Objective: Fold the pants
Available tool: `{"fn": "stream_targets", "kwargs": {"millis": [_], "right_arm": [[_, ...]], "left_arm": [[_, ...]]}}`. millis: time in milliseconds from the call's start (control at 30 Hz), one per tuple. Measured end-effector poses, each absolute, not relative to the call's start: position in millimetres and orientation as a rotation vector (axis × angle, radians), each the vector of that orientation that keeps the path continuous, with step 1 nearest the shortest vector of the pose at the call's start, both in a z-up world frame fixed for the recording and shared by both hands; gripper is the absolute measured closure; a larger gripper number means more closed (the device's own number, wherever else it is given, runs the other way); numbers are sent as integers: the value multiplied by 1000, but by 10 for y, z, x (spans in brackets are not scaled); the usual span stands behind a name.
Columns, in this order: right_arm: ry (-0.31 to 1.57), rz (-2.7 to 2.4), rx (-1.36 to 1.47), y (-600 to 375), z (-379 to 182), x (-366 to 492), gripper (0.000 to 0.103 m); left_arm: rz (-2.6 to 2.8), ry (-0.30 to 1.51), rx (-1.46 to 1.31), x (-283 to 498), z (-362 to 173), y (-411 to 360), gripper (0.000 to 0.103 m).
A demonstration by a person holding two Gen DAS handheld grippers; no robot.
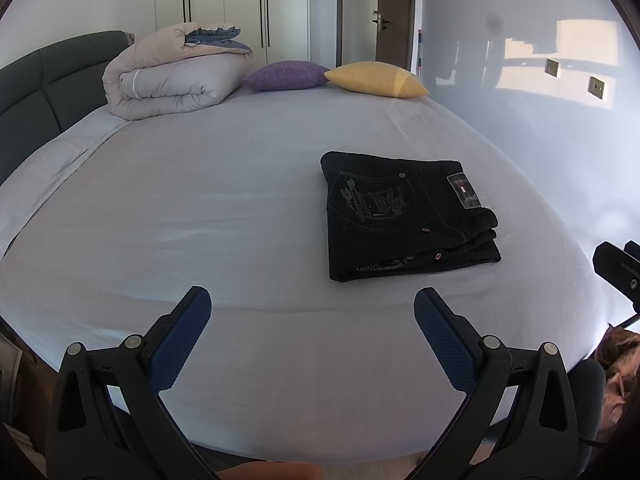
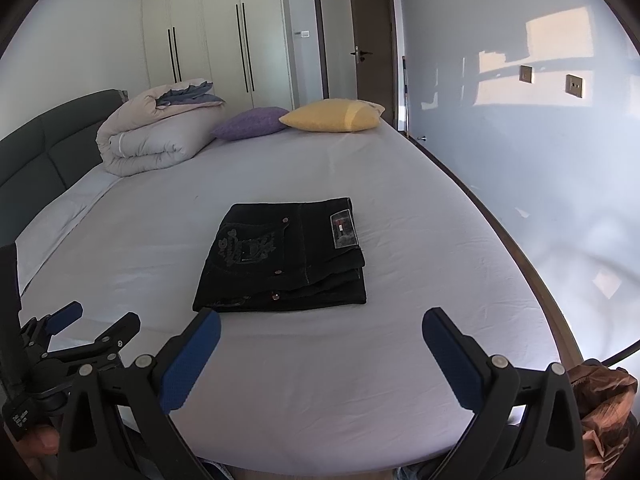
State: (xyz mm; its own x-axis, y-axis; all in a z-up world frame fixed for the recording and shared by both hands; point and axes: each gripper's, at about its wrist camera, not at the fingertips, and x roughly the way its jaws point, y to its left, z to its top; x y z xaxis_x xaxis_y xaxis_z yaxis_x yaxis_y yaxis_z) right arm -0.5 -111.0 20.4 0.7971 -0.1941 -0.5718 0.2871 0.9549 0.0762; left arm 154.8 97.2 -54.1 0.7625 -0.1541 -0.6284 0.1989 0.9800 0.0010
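Note:
Black pants (image 1: 404, 216) lie folded into a compact rectangle on the light sheet of the bed (image 1: 200, 208), back pocket and label patch facing up. They also show in the right wrist view (image 2: 284, 256). My left gripper (image 1: 312, 312) is open and empty, held above the bed's near edge, short of the pants and to their left. My right gripper (image 2: 320, 332) is open and empty, just short of the pants' near edge. The left gripper's fingers (image 2: 64, 316) also show at the lower left of the right wrist view.
A rolled duvet (image 1: 168, 76), a purple pillow (image 1: 286, 75) and a yellow pillow (image 1: 376, 79) lie at the bed's far end. A dark headboard (image 1: 44, 80) stands at the left. A wall runs along the right side. Brown cloth (image 2: 604, 404) lies beyond the bed's near right corner.

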Motion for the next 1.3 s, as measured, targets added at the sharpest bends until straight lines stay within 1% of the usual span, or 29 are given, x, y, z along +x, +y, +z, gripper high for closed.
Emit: {"fn": "stream_targets", "kwargs": {"millis": [1300], "right_arm": [[624,-250,162,-1036,105,17,0]], "left_arm": [[-195,690,62,1571,-603,991,0]]}}
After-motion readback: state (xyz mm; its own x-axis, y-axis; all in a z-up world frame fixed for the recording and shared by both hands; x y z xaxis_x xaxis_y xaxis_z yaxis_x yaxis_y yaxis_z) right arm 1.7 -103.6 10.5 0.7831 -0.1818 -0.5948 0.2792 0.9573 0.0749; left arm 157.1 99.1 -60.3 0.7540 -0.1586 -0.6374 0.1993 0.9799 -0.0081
